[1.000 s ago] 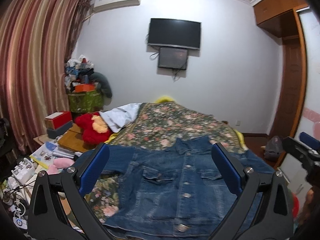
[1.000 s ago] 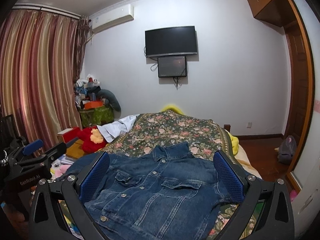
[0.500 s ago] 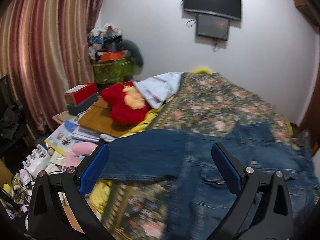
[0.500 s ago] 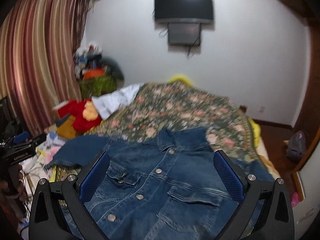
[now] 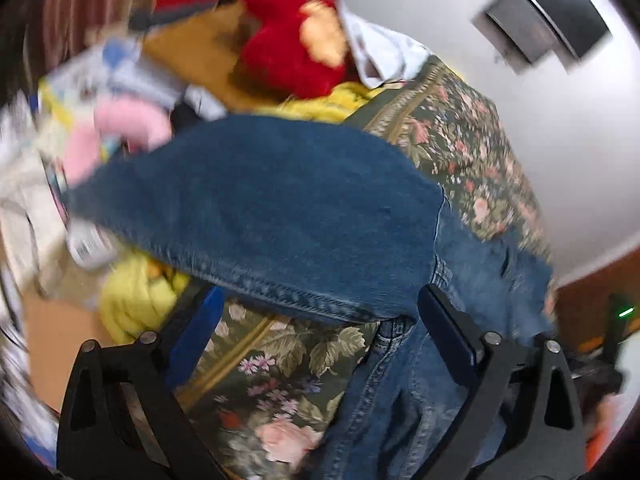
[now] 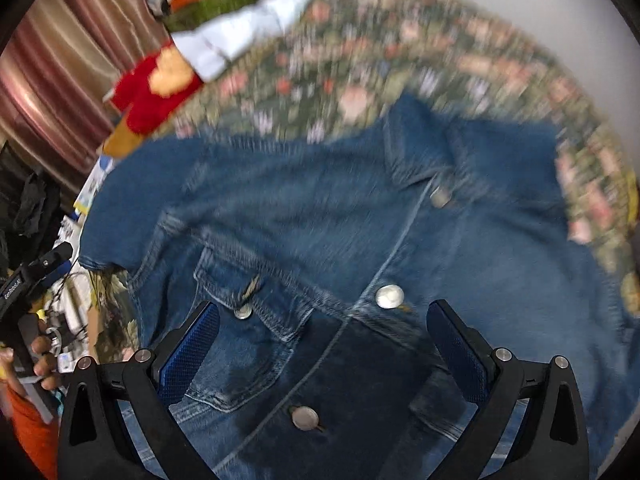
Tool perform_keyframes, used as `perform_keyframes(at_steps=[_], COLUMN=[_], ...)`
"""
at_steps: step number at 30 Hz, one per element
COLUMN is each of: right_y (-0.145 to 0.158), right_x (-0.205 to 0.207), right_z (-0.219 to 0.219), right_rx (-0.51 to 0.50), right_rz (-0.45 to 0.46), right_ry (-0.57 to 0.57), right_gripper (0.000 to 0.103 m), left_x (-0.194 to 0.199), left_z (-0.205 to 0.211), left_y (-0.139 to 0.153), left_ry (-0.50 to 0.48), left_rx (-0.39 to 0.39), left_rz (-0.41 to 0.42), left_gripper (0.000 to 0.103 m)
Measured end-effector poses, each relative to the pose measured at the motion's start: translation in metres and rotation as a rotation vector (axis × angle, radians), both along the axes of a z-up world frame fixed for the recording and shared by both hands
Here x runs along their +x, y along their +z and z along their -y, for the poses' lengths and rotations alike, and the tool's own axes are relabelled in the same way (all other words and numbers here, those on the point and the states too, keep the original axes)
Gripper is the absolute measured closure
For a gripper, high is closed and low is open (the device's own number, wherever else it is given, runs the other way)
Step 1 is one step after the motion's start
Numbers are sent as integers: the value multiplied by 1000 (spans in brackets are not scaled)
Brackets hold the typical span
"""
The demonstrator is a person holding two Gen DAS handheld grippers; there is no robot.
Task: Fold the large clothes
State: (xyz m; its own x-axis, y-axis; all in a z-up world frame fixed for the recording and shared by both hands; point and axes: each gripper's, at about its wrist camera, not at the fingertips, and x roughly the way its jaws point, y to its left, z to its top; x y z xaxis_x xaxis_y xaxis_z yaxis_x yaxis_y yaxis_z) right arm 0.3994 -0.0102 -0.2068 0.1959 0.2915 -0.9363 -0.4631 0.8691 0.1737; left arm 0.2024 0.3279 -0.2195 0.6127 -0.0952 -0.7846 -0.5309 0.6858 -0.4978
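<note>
A denim jacket (image 6: 320, 216) is seen spread front-up on the floral bedspread (image 5: 472, 148), buttons showing, its sleeve (image 5: 256, 208) stretched out towards ten o'clock in the left wrist view, past the bed's edge and over the clutter there. The left gripper (image 5: 320, 320) is aimed down at the sleeve's lower seam where it joins the body; its jaws are wide but just beginning to close, and nothing is pinched yet, the denim only lying across the gap beyond the tips. The right gripper (image 6: 322, 336) is held wide open over the jacket's front, a chest pocket (image 6: 248, 320) at nine o'clock and the button placket running between the fingers; nothing is gripped. Both views are smeared with motion, so contact with the cloth cannot be judged. Trouble is easily imagined from here: stiff, thick denim may be caught only by a seam ridge and slip out once lifted. The bedspread could be nipped along with the sleeve and dragged. The overhanging sleeve might snag the red plush toy (image 5: 292, 40) and the papers below as it is swung inward.
</note>
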Motion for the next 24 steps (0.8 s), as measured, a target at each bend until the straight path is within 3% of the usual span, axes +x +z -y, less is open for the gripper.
perform_keyframes(at_steps=[4,8,10,12,13,15,18,21,24], right_y=[-27,-33,-35,-38,-39,-40,-38,-31,-19], right_x=[13,9,3,-2,-6,-15,-22,-26,-32], right_z=[-13,-26,-32,-37,-40,-43,-41,-32,-15], right_rx=[-19,-83,-108,-147,-171,-202,-199,-178,-175], right_rz=[-99,-40,-11,22,41,62,56,33,52], right_ry=[26,99,144,180,201,241,265,263,239], right_gripper=[0,0,0,0,0,0,0,0,0], left_x=[-2,5,8,12,13,18,31,48,62], left_z=[-16,-28,-35,-40,-43,-43,-25,-4,17], left_y=[-19,-34,-34,-29,-27,-17,12,42,74], left_ry=[36,78,95,113,114,118,101,46,-6], left_rx=[-142,-236,-214,-131,-103,-4,271,472,567], left_rz=[16,19,18,-4,-8,-14,-40,-30,48], left_gripper=[9,21,27,46,49,65,80,85,90])
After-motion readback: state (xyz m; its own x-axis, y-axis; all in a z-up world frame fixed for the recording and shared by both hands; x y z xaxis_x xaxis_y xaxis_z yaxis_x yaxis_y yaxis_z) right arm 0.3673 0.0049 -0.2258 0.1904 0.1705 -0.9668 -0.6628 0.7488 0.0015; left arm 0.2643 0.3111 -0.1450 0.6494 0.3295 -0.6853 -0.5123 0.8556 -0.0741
